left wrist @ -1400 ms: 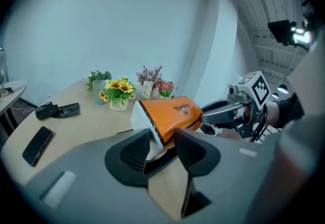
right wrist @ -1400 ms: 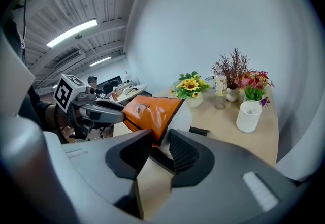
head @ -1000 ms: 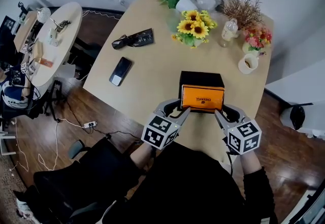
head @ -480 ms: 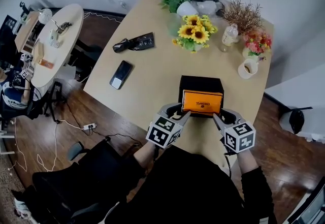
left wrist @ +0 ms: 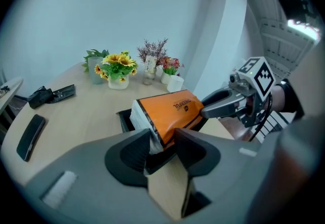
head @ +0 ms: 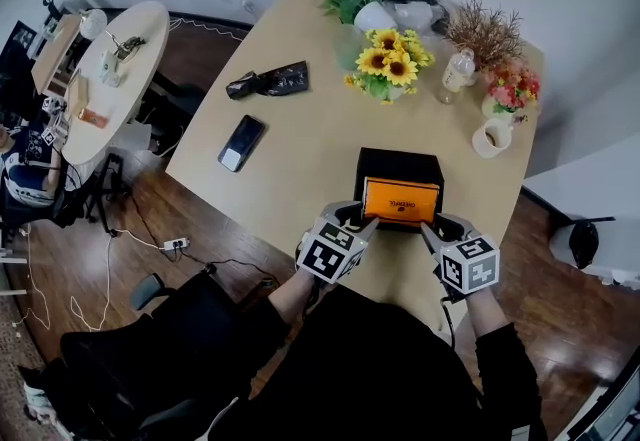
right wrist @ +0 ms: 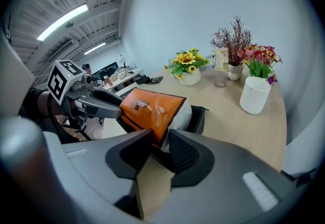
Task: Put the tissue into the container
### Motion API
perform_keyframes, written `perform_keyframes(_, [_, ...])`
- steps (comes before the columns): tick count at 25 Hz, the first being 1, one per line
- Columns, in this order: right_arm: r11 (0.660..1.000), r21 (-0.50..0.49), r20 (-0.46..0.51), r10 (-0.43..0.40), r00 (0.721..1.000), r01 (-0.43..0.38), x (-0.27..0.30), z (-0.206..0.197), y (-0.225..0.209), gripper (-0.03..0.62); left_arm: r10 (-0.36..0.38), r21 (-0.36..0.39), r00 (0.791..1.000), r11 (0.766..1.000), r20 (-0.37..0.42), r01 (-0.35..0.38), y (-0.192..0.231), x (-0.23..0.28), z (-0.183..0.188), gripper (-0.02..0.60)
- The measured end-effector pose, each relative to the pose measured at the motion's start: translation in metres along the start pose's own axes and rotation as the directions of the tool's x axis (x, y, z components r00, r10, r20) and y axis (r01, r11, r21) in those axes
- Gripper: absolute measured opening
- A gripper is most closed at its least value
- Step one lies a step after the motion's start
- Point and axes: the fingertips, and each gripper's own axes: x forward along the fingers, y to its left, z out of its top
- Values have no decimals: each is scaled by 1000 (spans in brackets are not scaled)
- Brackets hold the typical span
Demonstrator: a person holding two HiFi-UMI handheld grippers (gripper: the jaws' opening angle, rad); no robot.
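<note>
An orange tissue pack (head: 400, 200) hangs tilted over the near part of a black box-shaped container (head: 399, 161) on the wooden table. My left gripper (head: 367, 225) is shut on the pack's left end and my right gripper (head: 429, 227) on its right end. In the left gripper view the pack (left wrist: 170, 114) sits between the jaws, with the container (left wrist: 124, 119) beneath and the right gripper (left wrist: 216, 107) opposite. In the right gripper view the pack (right wrist: 152, 108) slopes down into the container (right wrist: 199, 119), and the left gripper (right wrist: 109, 106) holds its far end.
A phone (head: 240, 142) and a black pouch (head: 268, 81) lie on the table's left side. Sunflowers (head: 390, 67), a bottle (head: 459, 69), pink flowers (head: 512, 87) and a white mug (head: 494, 137) stand behind the container. The table's near edge runs just under my grippers.
The pack has sunk a little toward the container, with both grippers still on its ends. The grippers have drawn slightly closer to the box.
</note>
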Motion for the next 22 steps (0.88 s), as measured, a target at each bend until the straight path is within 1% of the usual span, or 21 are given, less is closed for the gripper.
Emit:
perform_keyframes(4, [1000, -6, -29, -8, 1000, 8, 5, -3, -1, 106, 10, 21, 999, 1000, -45, -9, 3, 4, -5, 132])
perform_keyframes(10, [1000, -18, -65, -21, 998, 20, 10, -8, -5, 106, 17, 47, 996, 999, -86, -13, 4, 12, -9, 132])
perform_keyframes(14, [999, -28, -84, -25, 996, 22, 12, -11, -6, 104, 12, 69, 992, 998, -126, -3, 5, 18, -14, 132])
perform_keyframes(18, [999, -42, -104, -27, 994, 23, 13, -11, -6, 104, 6, 69, 988, 998, -152, 4, 6, 21, -15, 132])
perform_keyframes(22, [998, -61, -141, -32, 989, 24, 14, -12, -6, 104, 22, 95, 980, 995, -198, -3, 6, 22, -17, 132])
